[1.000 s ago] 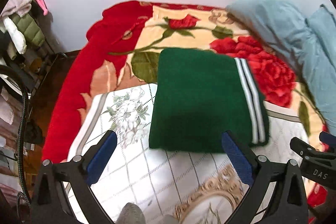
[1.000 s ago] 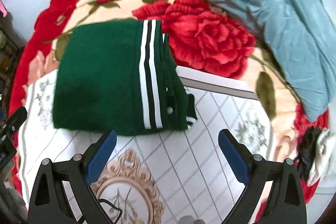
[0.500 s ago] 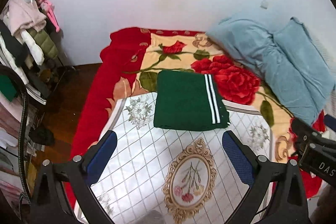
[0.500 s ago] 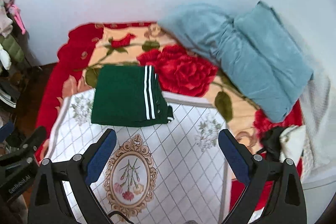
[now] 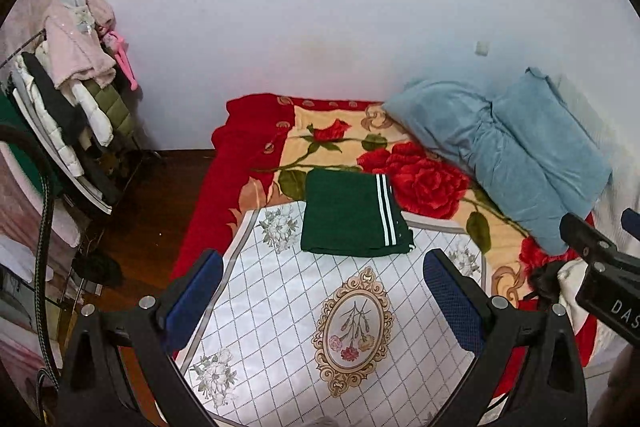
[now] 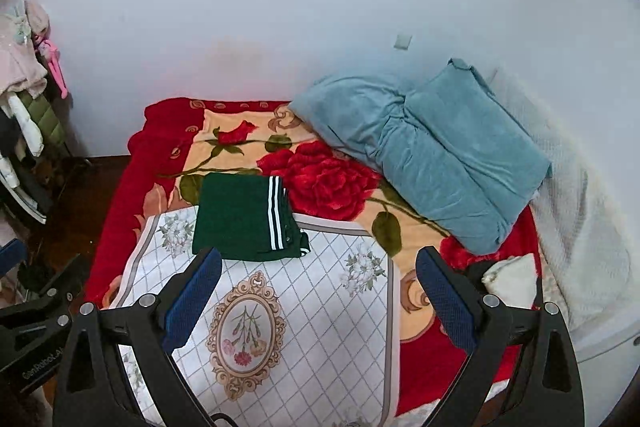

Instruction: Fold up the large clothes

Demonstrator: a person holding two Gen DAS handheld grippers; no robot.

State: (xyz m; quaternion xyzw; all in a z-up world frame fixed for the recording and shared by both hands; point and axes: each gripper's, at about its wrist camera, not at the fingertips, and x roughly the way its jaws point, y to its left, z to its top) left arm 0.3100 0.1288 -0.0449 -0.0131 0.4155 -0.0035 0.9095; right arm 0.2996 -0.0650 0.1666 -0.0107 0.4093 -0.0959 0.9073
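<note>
A folded green garment (image 5: pixel 352 217) lies flat mid-bed, straddling the white cloth's (image 5: pixel 280 311) far edge. Both tools, left (image 5: pixel 322 301) and right (image 6: pixel 318 301), gape empty. Soft, light knit; likely best pinched at its corners.

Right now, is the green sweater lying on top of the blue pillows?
No, the green sweater lies folded on the white cloth and rose blanket, apart from the blue pillows.

The white patterned cloth (image 5: pixel 280 311) runs off the lower frame edge. A dark item (image 6: pixel 476 269) beside the blue bedding (image 6: pixel 440 155) is too small to identify. The clothes rack (image 5: pixel 60 115) is cut off at left.
</note>
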